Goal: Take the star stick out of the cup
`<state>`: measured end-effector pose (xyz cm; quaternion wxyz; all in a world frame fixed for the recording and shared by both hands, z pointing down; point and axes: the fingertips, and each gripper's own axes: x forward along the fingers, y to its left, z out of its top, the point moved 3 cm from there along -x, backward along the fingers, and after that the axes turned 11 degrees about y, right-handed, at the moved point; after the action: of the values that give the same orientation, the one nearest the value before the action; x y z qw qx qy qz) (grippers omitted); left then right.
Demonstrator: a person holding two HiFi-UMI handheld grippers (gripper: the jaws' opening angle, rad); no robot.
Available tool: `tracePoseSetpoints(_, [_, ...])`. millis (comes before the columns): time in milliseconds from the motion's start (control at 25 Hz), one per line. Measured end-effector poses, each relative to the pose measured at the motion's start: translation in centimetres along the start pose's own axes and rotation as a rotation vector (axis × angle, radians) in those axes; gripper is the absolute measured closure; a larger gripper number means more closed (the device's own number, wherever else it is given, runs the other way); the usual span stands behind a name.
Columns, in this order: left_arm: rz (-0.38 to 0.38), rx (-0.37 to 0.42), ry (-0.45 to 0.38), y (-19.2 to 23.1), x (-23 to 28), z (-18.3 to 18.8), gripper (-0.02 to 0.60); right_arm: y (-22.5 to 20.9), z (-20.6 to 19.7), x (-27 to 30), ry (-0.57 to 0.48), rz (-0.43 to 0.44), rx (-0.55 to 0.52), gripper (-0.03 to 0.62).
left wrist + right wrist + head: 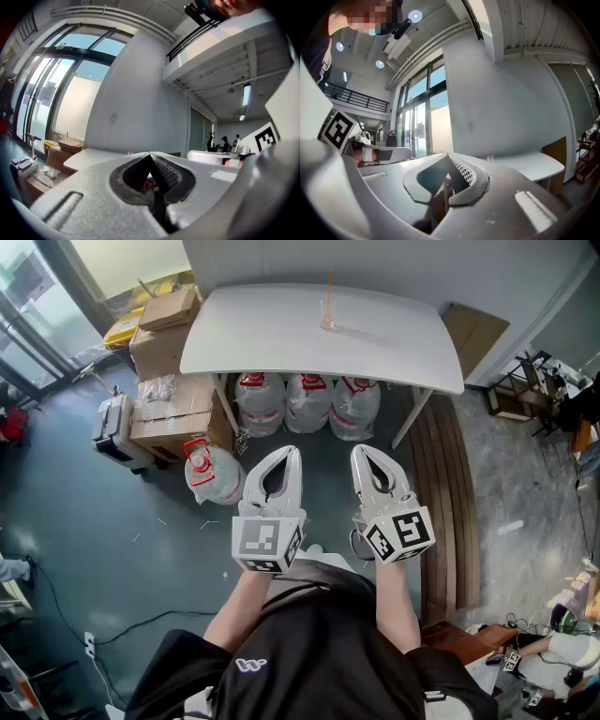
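Observation:
A small clear cup [327, 322] stands near the far edge of the white table [394, 343], with a thin orange stick [329, 289] upright in it. The cup [490, 159] and stick [489, 149] show small and far off in the right gripper view, and the cup [130, 153] likewise in the left gripper view. Both grippers are held close to the person's body, well short of the table. My left gripper [293, 452] is shut and empty. My right gripper [360, 451] is shut and empty too.
Under the table stand three clear bags with red marks [307, 401]; another lies on the floor [215, 472]. Cardboard boxes [169, 362] and a suitcase [116, 431] crowd the left side. Wooden boards [448, 512] lie on the floor at the right.

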<state>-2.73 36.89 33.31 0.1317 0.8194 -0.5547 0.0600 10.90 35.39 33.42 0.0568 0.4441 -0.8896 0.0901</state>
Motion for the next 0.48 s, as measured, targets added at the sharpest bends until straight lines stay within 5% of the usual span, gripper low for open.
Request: tracePoseSetpoints(480, [0.037, 0.003, -0.012, -1.8, 0.5, -0.2, 0.577, -2.2, 1.3, -1.7, -0.059, 0.026, 0.001, 0.588])
